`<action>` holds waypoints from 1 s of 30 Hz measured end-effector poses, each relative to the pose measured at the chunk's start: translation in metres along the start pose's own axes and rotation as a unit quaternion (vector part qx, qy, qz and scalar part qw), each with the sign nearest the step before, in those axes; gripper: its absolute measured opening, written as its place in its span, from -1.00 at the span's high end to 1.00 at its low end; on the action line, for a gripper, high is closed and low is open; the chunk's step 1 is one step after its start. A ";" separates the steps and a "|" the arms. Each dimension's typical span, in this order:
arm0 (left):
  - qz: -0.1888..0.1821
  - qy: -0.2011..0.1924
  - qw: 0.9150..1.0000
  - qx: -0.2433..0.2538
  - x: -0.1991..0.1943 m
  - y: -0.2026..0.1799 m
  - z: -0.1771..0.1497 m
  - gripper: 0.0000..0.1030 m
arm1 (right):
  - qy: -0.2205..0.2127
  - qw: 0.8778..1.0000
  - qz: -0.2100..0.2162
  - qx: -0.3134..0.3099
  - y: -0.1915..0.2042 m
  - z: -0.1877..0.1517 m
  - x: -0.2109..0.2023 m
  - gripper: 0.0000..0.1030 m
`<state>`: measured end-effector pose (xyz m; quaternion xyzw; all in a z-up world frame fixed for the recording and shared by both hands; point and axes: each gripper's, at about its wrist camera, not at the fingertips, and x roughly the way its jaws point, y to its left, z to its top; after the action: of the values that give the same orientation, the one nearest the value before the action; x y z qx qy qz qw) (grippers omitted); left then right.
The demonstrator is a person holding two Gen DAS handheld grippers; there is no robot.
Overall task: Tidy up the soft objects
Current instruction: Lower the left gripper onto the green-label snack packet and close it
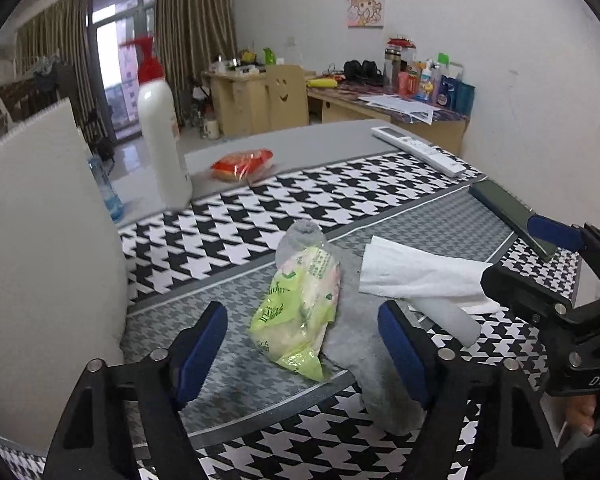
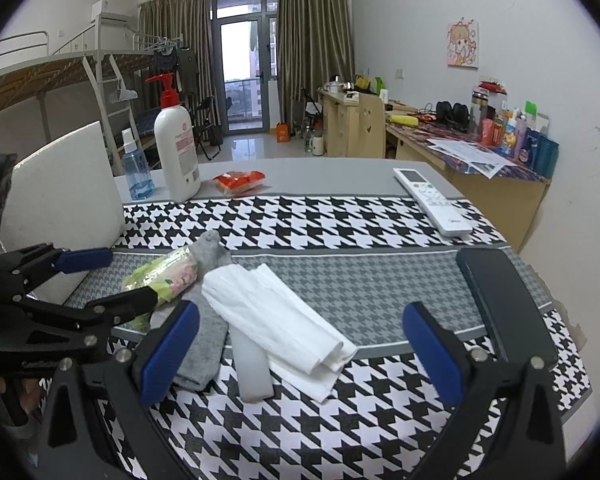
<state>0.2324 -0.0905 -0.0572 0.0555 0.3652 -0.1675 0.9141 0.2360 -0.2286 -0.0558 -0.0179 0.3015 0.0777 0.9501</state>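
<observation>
Crinkling green plastic packet (image 1: 296, 312), grey sock (image 1: 364, 344)

1. The tablecloth (image 2: 340, 220) looks like matt woven cloth.
2. The tissue packet (image 1: 296, 312) is glossy, crinkled plastic film.
3. The grey sock (image 2: 204, 344) looks like soft, matt knit.
4. The folded tissue (image 2: 284, 320) is creased matt paper.
5. The pump bottle (image 2: 178, 152) at upper left is smooth plastic.
6. The phone (image 2: 504, 304) is glossy.
</observation>
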 end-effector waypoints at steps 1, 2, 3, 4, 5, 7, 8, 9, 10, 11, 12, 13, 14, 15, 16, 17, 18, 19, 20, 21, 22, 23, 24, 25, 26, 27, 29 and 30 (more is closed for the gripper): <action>0.000 0.000 1.000 -0.002 0.001 0.001 0.000 -0.50 | 0.001 1.000 -0.001 -0.001 0.000 0.000 0.001 -0.99; 0.003 0.001 1.000 -0.002 0.002 0.002 0.000 -0.48 | 0.003 1.000 0.001 -0.003 0.001 0.001 0.002 -0.99; 0.001 0.003 1.000 -0.001 0.004 0.002 0.000 -0.44 | 0.006 1.000 0.003 -0.005 0.001 0.001 0.004 -0.99; -0.002 0.004 1.000 0.000 0.005 0.002 -0.001 -0.40 | 0.007 1.000 0.004 -0.005 0.002 0.001 0.005 -0.99; -0.003 0.005 1.000 0.001 0.006 0.002 0.000 -0.40 | 0.010 1.000 0.005 -0.007 0.002 0.001 0.006 -0.99; -0.001 0.006 1.000 0.004 0.007 0.002 -0.001 -0.34 | 0.011 1.000 0.008 -0.011 0.004 0.001 0.007 -0.99; 0.000 0.008 1.000 0.005 0.008 0.001 -0.001 -0.33 | 0.012 1.000 0.008 -0.012 0.005 0.002 0.007 -0.99; 0.001 0.010 1.000 0.006 0.009 0.001 -0.001 -0.33 | 0.013 1.000 0.010 -0.014 0.006 0.002 0.008 -0.99; 0.004 0.012 1.000 0.007 0.010 0.000 -0.002 -0.33 | 0.014 1.000 0.011 -0.016 0.006 0.001 0.008 -0.99; 0.011 0.015 1.000 0.009 0.012 -0.001 -0.002 -0.33 | 0.015 1.000 0.012 -0.016 0.007 0.000 0.008 -0.99; 0.015 0.019 1.000 0.012 0.013 -0.002 -0.002 -0.33 | 0.017 1.000 0.012 -0.018 0.007 0.000 0.009 -0.99; 0.015 0.022 1.000 0.013 0.015 -0.002 -0.002 -0.31 | 0.018 1.000 0.013 -0.017 0.007 -0.001 0.009 -0.99; 0.014 0.024 1.000 0.014 0.016 -0.002 -0.003 -0.29 | 0.018 1.000 0.014 -0.017 0.007 0.000 0.010 -0.99; 0.010 0.028 0.999 0.012 0.018 -0.001 -0.003 -0.22 | 0.018 1.000 0.016 -0.017 0.008 -0.001 0.010 -0.99; 0.009 0.030 0.999 0.011 0.020 -0.001 -0.003 -0.17 | 0.019 1.000 0.015 -0.018 0.008 -0.001 0.010 -0.99; 0.010 0.033 0.999 0.010 0.022 0.000 -0.003 -0.16 | 0.019 1.000 0.014 -0.018 0.008 -0.001 0.011 -0.99; 0.012 0.036 0.999 0.007 0.024 0.001 -0.004 -0.11 | 0.020 1.000 0.014 -0.019 0.008 0.000 0.011 -0.99; 0.011 0.039 0.999 0.006 0.025 0.002 -0.004 -0.06 | 0.021 0.999 0.015 -0.018 0.008 -0.001 0.012 -0.99; 0.006 0.042 0.999 0.003 0.026 0.002 -0.004 -0.04 | 0.022 0.999 0.016 -0.019 0.009 -0.001 0.013 -0.99; 0.001 0.043 0.999 -0.002 0.027 0.003 -0.004 -0.03 | 0.023 0.999 0.016 -0.019 0.009 -0.001 0.013 -0.99; 0.001 0.042 0.999 -0.004 0.027 0.004 -0.004 0.00 | 0.024 0.999 0.017 -0.020 0.010 -0.001 0.014 -0.99; 0.002 0.041 0.999 -0.004 0.026 0.004 -0.004 0.02 | 0.025 0.999 0.017 -0.021 0.010 -0.002 0.014 -0.99; 0.002 0.041 0.999 -0.004 0.026 0.004 -0.004 0.03 | 0.026 0.999 0.018 -0.021 0.010 -0.002 0.014 -0.99; 0.001 0.042 0.999 -0.005 0.027 0.004 -0.003 0.05 | 0.027 0.999 0.017 -0.021 0.010 -0.002 0.016 -0.99; 0.002 0.045 0.999 -0.007 0.028 0.005 -0.003 0.08 | 0.028 0.999 0.017 -0.020 0.009 -0.002 0.016 -0.99; 0.001 0.046 0.999 -0.007 0.029 0.005 -0.003 0.13 | 0.029 0.999 0.018 -0.019 0.009 -0.002 0.017 -0.99; -0.001 0.049 0.999 -0.008 0.030 0.005 -0.003 0.18 | 0.031 0.999 0.019 -0.018 0.008 -0.002 0.018 -0.99; -0.002 0.051 0.999 -0.008 0.031 0.005 -0.003 0.25 | 0.032 0.999 0.020 -0.019 0.008 -0.002 0.018 -0.99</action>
<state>0.2530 -0.0932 -0.0805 0.0558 0.4130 -0.1634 0.8942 0.2485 -0.2180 -0.0679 -0.0323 0.3302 0.1014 0.9379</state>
